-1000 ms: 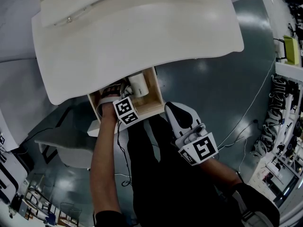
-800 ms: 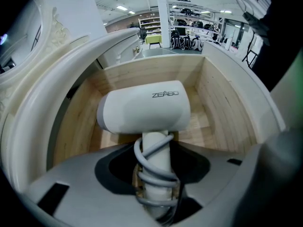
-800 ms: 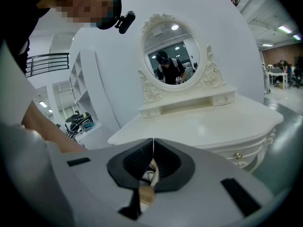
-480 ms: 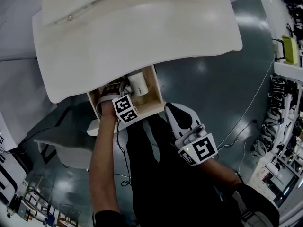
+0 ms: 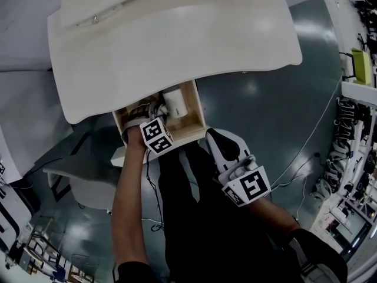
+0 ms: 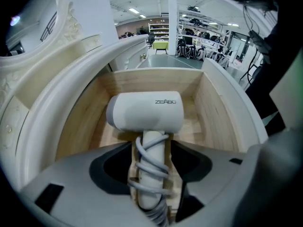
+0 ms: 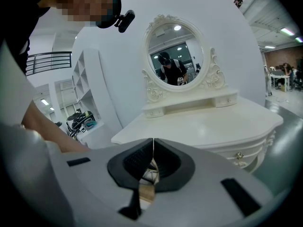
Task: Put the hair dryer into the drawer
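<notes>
The hair dryer [image 6: 145, 111] is lying in the drawer [image 6: 215, 110], its handle [image 6: 150, 151] pointing back between the jaws of the left claw [image 6: 151, 167], which have just been opening and are spread clear of it. The right claw [image 7: 152, 161], pressed together, is being held farther off.

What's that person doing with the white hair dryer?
The person is putting it away. The hair dryer lies in the open drawer of the dressing table. The fingers of the left gripper have just been opening; the dryer's handle sits between them, not squeezed. The right gripper is shut and empty.
</notes>
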Tool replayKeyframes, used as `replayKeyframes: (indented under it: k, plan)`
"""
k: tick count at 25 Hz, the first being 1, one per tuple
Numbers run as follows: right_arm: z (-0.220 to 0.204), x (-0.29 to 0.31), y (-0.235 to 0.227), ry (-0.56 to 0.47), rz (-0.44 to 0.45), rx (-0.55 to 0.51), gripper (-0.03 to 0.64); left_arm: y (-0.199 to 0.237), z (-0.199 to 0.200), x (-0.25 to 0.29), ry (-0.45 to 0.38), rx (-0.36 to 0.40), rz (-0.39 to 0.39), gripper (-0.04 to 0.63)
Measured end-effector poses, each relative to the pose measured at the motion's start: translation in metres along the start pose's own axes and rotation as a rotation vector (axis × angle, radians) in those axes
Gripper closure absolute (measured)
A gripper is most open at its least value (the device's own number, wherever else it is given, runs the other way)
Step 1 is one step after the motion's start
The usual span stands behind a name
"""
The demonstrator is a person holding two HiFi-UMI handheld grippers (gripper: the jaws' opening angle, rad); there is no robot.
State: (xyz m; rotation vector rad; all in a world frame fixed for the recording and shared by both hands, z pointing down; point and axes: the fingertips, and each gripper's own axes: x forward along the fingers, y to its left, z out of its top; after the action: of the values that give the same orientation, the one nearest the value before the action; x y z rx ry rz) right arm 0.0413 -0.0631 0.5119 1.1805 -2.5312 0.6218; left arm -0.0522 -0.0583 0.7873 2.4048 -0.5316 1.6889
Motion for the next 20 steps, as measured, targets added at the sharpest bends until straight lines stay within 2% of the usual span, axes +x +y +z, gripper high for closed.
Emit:
replayKeyframes:
  k: [10, 17, 20]
  plan:
    - [0.009, -0.013, 0.007, -0.013, -0.001, -0.016, 0.584, 0.006, 0.014, -0.034, -0.062, -0.024, 0.059, 0.336]
    - [0.018, -0.024, 0.019, -0.025, 0.016, -0.032, 0.584, 0.008, 0.024, -0.068, -0.150, -0.166, 0.089, 0.337]
    - [0.022, -0.029, 0.025, -0.031, 0.023, -0.039, 0.584, 0.008, 0.027, -0.084, -0.174, -0.185, 0.114, 0.337]
